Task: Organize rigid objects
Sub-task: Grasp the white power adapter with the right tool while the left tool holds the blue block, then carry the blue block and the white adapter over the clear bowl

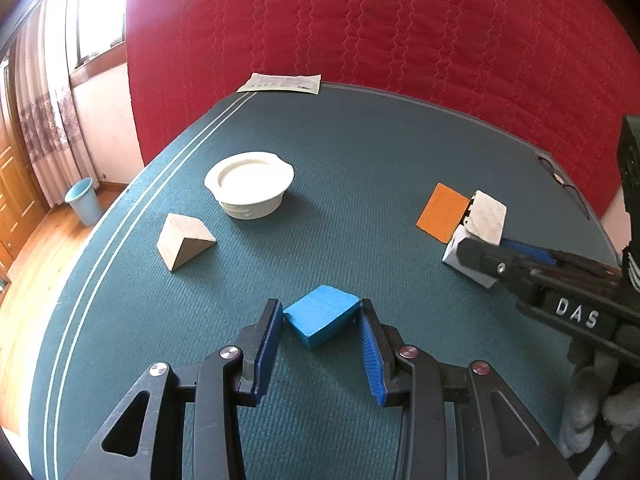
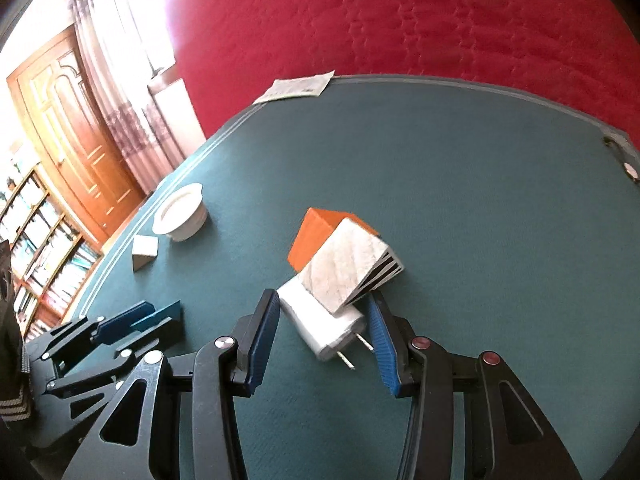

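Left gripper [image 1: 322, 326] pinches the blue block [image 1: 323, 315] low on the counter [image 1: 360, 152], right gripper [image 2: 324, 318] clamps the white charger [image 2: 320, 320], prongs toward camera, striped block [image 2: 348, 270] leaning on it, orange block [image 2: 316, 232] just behind.

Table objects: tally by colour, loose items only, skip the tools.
Blue: 1, block
Orange: 1, block
Natural wood: 1, wedge
White: 4, bowl, charger plug, striped box, paper sheet
Total: 7
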{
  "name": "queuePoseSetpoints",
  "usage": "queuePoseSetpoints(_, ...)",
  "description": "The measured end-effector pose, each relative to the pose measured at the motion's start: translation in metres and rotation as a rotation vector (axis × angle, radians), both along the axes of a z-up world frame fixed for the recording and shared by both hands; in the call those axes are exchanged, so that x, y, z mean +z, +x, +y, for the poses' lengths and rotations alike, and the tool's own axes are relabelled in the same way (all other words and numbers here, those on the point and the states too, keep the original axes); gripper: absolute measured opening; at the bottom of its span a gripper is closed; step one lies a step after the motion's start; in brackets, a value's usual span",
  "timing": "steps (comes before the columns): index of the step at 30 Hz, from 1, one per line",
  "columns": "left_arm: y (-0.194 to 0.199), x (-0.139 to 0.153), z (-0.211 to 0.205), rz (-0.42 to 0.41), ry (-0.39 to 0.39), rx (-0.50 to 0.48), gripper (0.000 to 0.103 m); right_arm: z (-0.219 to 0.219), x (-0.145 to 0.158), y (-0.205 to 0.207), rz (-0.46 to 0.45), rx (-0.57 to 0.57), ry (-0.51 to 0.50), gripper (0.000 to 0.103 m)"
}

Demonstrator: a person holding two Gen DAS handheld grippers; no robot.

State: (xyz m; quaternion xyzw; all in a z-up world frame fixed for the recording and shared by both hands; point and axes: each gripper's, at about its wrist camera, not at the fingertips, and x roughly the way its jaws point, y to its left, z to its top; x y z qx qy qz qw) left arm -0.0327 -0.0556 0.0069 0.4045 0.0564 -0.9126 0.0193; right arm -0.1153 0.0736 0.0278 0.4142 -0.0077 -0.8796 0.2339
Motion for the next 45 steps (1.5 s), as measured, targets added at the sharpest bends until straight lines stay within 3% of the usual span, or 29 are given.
queuePoseSetpoints(6, 0.000, -0.001, -0.001, -0.002, 0.004, 0.000, 0.040, -0.006, -0.002, 0.019, -0.007, 0.066, 0.028, 0.046)
queuePoseSetpoints(16, 0.000, -0.001, 0.001, 0.001, -0.008, 0.000, 0.040, -0.029, -0.005, 0.010, 0.059, 0.036, 0.138, 0.046)
queuePoseSetpoints(20, 0.000, -0.001, 0.002, 0.002, -0.009, 0.001, 0.040, -0.031, -0.006, 0.014, 0.089, 0.020, 0.174, 0.032)
queuePoseSetpoints(29, 0.000, -0.001, 0.003, 0.004, -0.014, 0.003, 0.040, 0.007, -0.003, 0.019, 0.052, -0.088, 0.109, 0.031)
queuePoseSetpoints(45, 0.006, 0.003, 0.007, 0.006, -0.002, -0.015, 0.040, 0.057, -0.003, 0.063, 0.026, -0.163, 0.041, 0.031)
